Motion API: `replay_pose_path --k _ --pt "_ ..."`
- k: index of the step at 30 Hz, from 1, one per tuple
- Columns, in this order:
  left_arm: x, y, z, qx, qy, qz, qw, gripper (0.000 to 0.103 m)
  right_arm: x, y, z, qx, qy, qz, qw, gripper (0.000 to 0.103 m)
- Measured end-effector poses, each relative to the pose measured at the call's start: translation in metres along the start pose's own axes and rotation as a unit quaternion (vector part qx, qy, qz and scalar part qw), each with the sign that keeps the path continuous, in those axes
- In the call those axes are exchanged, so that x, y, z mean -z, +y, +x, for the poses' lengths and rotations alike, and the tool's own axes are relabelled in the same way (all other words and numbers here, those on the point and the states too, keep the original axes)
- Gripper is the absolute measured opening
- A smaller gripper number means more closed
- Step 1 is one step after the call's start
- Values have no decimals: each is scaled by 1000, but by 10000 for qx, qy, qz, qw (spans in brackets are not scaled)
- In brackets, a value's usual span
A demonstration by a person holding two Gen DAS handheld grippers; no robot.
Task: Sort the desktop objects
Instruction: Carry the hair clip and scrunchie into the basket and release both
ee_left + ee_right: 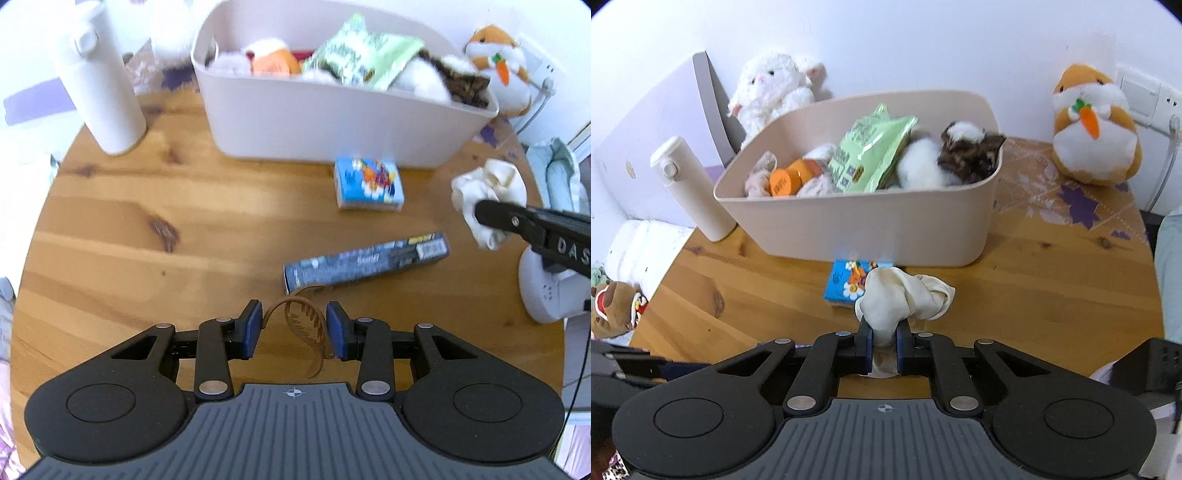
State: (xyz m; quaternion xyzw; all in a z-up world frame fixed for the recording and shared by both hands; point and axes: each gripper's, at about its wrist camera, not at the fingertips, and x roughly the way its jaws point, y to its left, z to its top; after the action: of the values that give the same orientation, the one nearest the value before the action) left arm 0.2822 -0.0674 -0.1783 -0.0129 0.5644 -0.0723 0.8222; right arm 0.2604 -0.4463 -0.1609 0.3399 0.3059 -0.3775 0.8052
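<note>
Left claw (293,330) sits bottom centre of the left wrist view, pads partly spread and pinching a brown hair claw clip (303,328); clip spans the gap and touches both blue pads, teeth pointing lower right. Right claw (882,345) bottom centre of the right wrist view, pressed together on a crumpled cream cloth (905,295), which bunches out above the fingertips. Same cloth shows at the right edge of the left wrist view, held off the wooden worktop (110,221). Beige storage bin (849,229) fills the upper middle of the right wrist view, already holding a green snack pouch (871,151), an orange bottle (792,177) and a white-and-brown plush (960,155). Blue cartoon-print box (367,182) lies on the worktop just in front of the bin. Dark long box (367,260) lies flat centre right of the left wrist view, apart from the bin. White flask (99,77) stands upright upper left, beside the bin. Hamster plush with carrot (1095,125) upper right, white lamb plush (772,88) behind the bin at upper left.
</note>
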Motion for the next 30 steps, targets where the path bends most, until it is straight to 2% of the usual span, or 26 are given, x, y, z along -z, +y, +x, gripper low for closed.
replay_pose_path --k 11,18,25,30 --pt "-42 9 -40 142 -556 -97 9983 39 -23 -7 -34 142 -444 5 9989 11" --pt "-78 18 -60 166 -993 -194 9947 39 -53 0 -49 106 -839 -34 9964 11" --pt "-116 25 -64 172 -1201 -288 9922 39 -86 6 -49 112 -1124 -39 9936 11" --pt "-141 24 -57 104 -1326 -173 9910 39 -109 12 -39 117 -1161 -19 9932 11"
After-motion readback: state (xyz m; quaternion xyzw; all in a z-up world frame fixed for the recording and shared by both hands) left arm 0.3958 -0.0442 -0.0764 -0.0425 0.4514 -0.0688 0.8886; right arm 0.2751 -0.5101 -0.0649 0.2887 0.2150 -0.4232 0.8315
